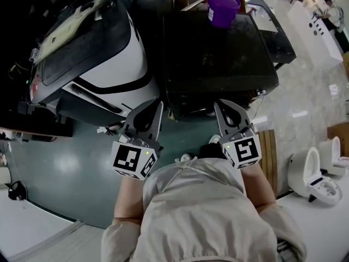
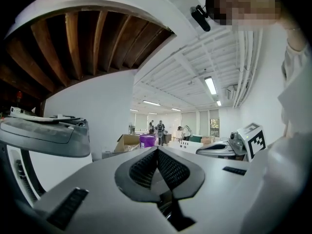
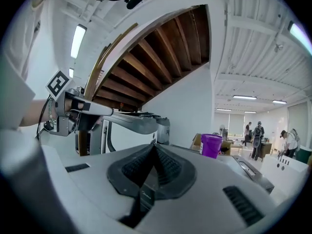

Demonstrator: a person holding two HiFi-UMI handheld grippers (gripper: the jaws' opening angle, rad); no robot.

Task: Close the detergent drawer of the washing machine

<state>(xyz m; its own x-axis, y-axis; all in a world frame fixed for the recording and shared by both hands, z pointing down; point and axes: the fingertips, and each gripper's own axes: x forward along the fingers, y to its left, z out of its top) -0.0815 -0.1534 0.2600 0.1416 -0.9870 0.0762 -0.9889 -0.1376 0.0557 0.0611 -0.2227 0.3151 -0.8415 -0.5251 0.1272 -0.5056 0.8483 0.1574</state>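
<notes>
A black washing machine (image 1: 218, 53) stands right in front of me, seen from above, with a purple tub (image 1: 222, 7) on its far edge. A grey tray-like part (image 1: 268, 16) juts from its far right corner; I cannot tell whether it is the detergent drawer. Both grippers are held close to my body, short of the machine's near edge. My left gripper (image 1: 158, 103) is shut with nothing in it, its tips meeting (image 2: 157, 149). My right gripper (image 1: 218, 103) is shut and empty too (image 3: 154, 144). The purple tub (image 3: 210, 145) shows ahead of the right jaws.
A white and black machine (image 1: 92, 59) with a dark lid stands at the left, close to the left gripper. White toilet-like fixtures (image 1: 313, 173) sit on the floor at the right. Cardboard boxes (image 2: 127, 141) and several people (image 3: 256, 133) are far off in the hall.
</notes>
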